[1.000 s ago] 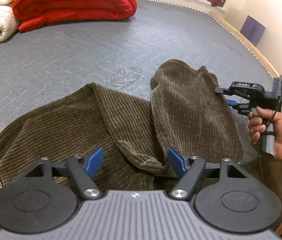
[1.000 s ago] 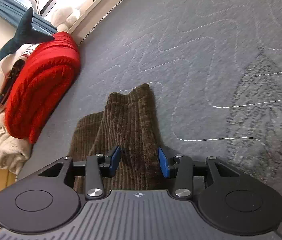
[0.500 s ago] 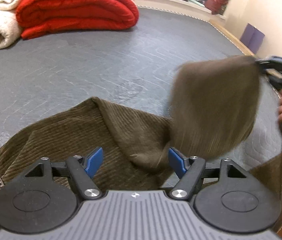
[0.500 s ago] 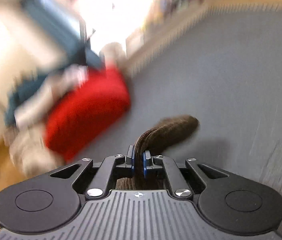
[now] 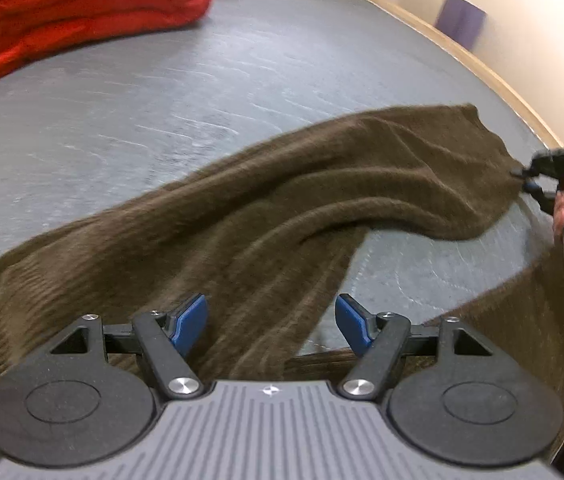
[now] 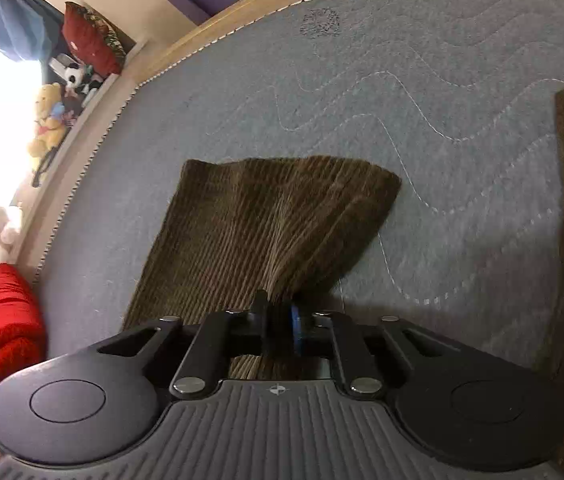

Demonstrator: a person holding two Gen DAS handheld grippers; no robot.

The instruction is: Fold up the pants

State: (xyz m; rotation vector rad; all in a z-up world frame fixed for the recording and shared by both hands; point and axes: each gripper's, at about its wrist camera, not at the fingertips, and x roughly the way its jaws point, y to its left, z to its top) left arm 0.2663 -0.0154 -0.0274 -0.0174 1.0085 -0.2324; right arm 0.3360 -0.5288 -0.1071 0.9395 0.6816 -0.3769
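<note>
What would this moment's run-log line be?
task: fold pants | right gripper: jaws opening, pant leg hem between pads | left gripper: open over pants, gripping nothing | surface: grey mattress

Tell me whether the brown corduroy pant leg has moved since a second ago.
Yes. In the left wrist view the pant leg, pinched by the right gripper, has unfolded rightward toward the mattress's wooden edge.

The pants [image 5: 321, 200] are brown ribbed corduroy cloth, matt and soft. They lie on a grey mattress [image 5: 202, 80] of quilted fabric with stitched wavy lines. Beyond the pants, a red blanket [image 5: 82, 8] looks thick and fuzzy. A pale smooth wooden frame [image 6: 242, 0] edges the mattress.
</note>
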